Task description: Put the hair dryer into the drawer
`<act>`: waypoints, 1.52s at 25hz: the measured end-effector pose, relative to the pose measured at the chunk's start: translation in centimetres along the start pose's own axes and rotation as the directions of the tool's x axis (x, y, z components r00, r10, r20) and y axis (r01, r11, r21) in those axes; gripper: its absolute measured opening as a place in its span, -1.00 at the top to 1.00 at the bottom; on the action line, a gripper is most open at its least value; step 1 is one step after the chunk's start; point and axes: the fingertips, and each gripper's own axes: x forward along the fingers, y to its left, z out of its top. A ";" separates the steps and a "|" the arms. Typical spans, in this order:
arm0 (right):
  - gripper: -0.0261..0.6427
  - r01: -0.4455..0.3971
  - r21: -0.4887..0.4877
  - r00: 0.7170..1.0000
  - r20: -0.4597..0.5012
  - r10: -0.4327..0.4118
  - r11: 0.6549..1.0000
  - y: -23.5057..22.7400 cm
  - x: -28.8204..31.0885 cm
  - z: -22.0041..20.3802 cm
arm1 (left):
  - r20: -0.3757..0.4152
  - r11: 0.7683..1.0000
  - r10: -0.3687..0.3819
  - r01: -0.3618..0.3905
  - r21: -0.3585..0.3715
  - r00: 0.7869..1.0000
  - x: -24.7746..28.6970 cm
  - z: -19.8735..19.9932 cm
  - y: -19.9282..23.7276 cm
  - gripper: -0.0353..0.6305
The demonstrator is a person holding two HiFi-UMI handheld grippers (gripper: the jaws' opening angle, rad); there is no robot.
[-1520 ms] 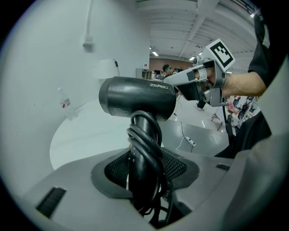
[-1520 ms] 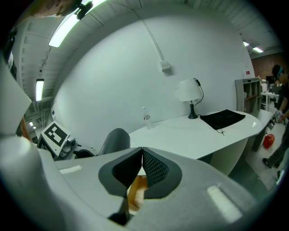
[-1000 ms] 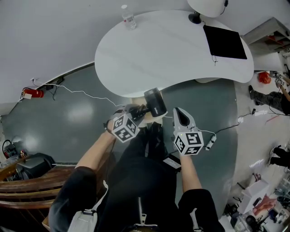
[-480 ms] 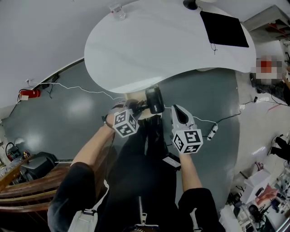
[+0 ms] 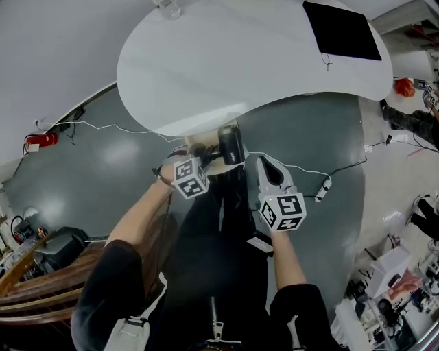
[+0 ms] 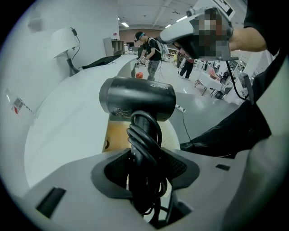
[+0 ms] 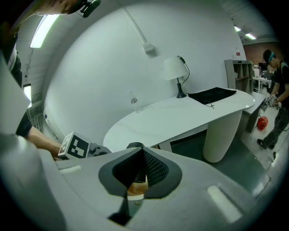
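The lower end of the hair dryer [image 6: 137,99] handle, with its wound cord, sank out of sight between the jaws of the left tongs [image 6: 146,164]. Behind it a tan wooden panel [image 6: 116,135] under the table [image 6: 67,117] was mostly covered; what it belonged to could not be told. In the head view the left tongs' marker cube hid that handle, and the picture's top edge cut off a clear bottle [image 5: 167,7] at the table's far side.
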 end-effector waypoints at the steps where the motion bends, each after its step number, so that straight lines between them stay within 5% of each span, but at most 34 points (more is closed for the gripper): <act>1: 0.91 0.001 0.002 1.000 -0.004 -0.001 1.000 -0.1 0.1 -0.2 | -0.009 1.000 -0.001 0.001 -0.001 1.000 0.4 -0.2 0.1 0.29; 19: 0.91 -0.003 0.054 0.997 -0.073 0.007 0.999 -0.8 2.3 -3.9 | -0.129 1.000 -0.020 0.021 0.005 0.991 6.2 -3.0 0.1 0.29; 38: 0.91 -0.028 0.074 0.993 -0.115 0.037 0.997 -1.2 3.7 -5.2 | -0.286 0.999 -0.026 0.032 0.016 0.958 11.2 -5.8 0.8 0.29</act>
